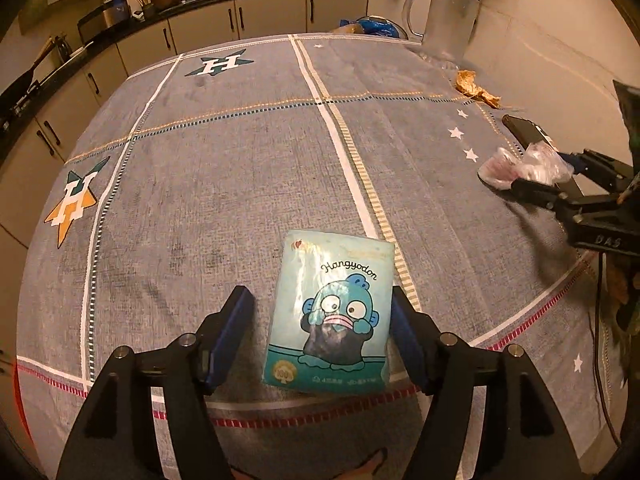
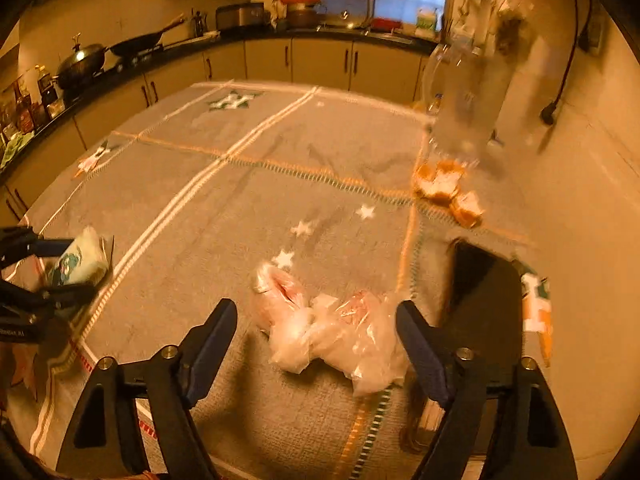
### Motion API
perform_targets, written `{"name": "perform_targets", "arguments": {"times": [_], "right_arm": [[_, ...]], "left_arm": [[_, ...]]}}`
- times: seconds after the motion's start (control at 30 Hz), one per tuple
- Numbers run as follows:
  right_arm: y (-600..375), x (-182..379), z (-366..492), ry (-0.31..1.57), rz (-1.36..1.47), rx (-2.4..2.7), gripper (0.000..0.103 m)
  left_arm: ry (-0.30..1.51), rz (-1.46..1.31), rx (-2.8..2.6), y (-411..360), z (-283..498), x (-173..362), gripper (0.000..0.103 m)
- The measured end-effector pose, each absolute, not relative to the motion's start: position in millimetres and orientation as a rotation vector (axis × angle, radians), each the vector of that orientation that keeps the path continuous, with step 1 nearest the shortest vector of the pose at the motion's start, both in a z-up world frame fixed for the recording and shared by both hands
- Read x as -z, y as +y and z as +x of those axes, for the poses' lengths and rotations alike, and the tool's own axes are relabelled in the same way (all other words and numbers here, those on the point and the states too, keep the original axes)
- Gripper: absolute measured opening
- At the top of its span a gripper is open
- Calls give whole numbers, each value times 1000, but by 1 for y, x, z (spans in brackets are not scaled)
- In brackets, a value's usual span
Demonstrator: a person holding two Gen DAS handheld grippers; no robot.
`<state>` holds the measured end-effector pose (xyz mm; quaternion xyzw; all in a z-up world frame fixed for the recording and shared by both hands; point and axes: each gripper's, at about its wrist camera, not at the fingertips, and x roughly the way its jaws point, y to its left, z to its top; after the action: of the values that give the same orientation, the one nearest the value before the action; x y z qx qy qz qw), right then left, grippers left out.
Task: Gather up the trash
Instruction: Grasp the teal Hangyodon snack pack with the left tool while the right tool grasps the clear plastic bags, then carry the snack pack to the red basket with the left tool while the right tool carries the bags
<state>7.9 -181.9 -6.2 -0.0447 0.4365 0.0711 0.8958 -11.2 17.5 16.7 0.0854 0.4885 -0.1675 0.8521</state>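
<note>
A light-blue tissue pack (image 1: 332,316) with a cartoon fish lies on the grey tablecloth (image 1: 224,168) between the fingers of my open left gripper (image 1: 322,312); the right finger is at its edge, the left finger stands apart. The pack also shows in the right wrist view (image 2: 82,262). A crumpled clear plastic bag (image 2: 332,328) lies between the fingers of my open right gripper (image 2: 316,320). The bag also shows in the left wrist view (image 1: 524,168), with the right gripper (image 1: 536,176) around it. Orange peel pieces (image 2: 444,188) lie further back.
A black phone (image 2: 484,280) lies right of the bag. A clear plastic jug (image 1: 444,20) stands at the table's far right corner by the wall. Blue packaging (image 1: 372,26) lies behind the table. Kitchen counters with cookware (image 2: 84,60) run behind.
</note>
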Motion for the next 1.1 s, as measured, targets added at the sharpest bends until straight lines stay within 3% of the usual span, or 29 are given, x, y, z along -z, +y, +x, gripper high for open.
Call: {"name": "perform_targets", "arguments": {"times": [0.1,0.13,0.17,0.27,1.1], "right_arm": [[-177,15,10,929,-116,-141,66],[-177,16,10,924,-104,-137,66],[-176,15,9,921,-97,-136,63],[-174,13,5,919,-70,-143,58],[-115,-43,-88,789,95,-278,57]], "left_arm": [[1012,196,342,15,-12,-15,68],[1006,195,342,14,-13,-16,64],[1000,193,345,14,-13,-16,48],[996,180,347,16,-16,-20,40],[802,21,135,101,-119,-105,40]]}}
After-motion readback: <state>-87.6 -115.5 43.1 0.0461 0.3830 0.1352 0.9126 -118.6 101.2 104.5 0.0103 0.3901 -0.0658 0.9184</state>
